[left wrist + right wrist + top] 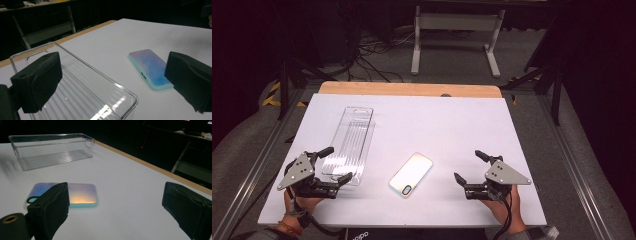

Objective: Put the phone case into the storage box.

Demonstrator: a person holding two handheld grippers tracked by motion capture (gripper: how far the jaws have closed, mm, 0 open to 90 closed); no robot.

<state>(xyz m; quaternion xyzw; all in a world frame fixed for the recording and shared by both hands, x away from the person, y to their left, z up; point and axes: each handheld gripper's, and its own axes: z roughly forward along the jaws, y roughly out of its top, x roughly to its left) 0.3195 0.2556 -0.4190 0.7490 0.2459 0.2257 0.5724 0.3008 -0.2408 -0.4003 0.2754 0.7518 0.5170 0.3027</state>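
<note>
Iridescent pastel colouring, pink through blue to a mint edge, marks the phone case (411, 174), which is laid flat on the white table (452, 125) with its camera cut-out at the near end. It is taken as the landmark. To its left, at the near edge, the left gripper (330, 165) is held with its jaws spread wide and nothing between them; in the left gripper view the case (150, 68) is seen ahead, just inside the right-hand jaw but well beyond both pads, untouched. To the right of the case, the right gripper (467, 167) is likewise held wide open and empty, apart from the case; in the right gripper view the case (72, 193) is partly covered by the left-hand jaw, lying farther off than the jaw tips and not between them. No contact with either set of fingers is seen.

Just left of the case and stretching away from it, a clear plastic bin (349, 142) with a ribbed floor is set lengthwise, its near corner lying between the left gripper's jaws. Beyond the case, a wooden strip (410, 89) is seen along the far table edge, and farther back a white frame (456, 30) is stood on the floor.

No brand or label can be read on the case or the bin; faint lettering at the bottom edge of the high view is too blurred to read.
</note>
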